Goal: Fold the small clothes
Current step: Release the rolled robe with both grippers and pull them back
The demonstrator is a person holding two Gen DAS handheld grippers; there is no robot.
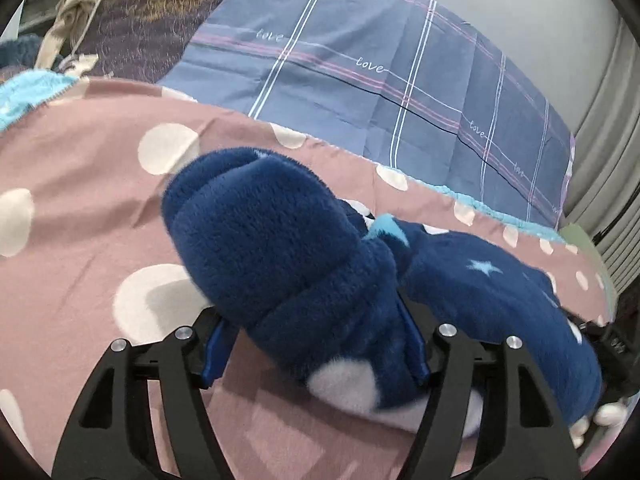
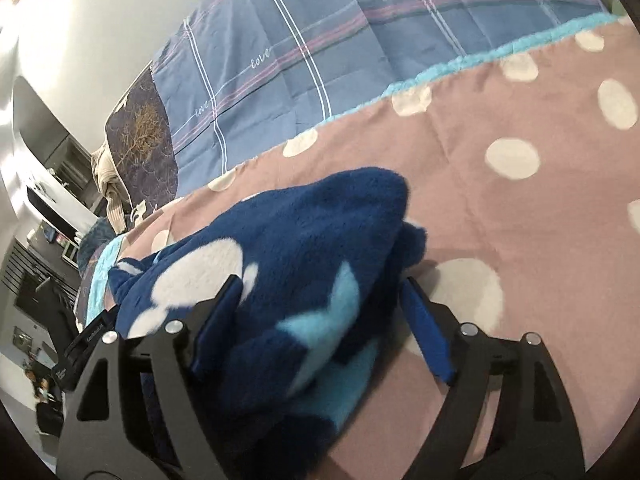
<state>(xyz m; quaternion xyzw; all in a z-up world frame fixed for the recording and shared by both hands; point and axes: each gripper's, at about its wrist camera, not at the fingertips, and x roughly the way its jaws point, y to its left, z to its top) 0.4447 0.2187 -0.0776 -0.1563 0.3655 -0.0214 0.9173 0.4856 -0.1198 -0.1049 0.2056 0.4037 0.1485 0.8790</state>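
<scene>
Between both parted jaws, blue fleece garment (image 1: 288, 248).

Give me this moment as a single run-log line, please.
step: folding | item: blue fleece garment on pink dotted sheet | left gripper: jaws open, straddling garment | right gripper: jaws open, straddling garment

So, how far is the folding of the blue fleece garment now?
The blue fleece garment already looks bunched and doubled over on the pink dotted sheet, not spread flat. In hand: it lies between the fingers of both the left gripper and the right gripper, which stand wide; the pads do not seem to press it. Left to do: the bundle looks loose and uneven, so a tidy final fold probably remains.
</scene>
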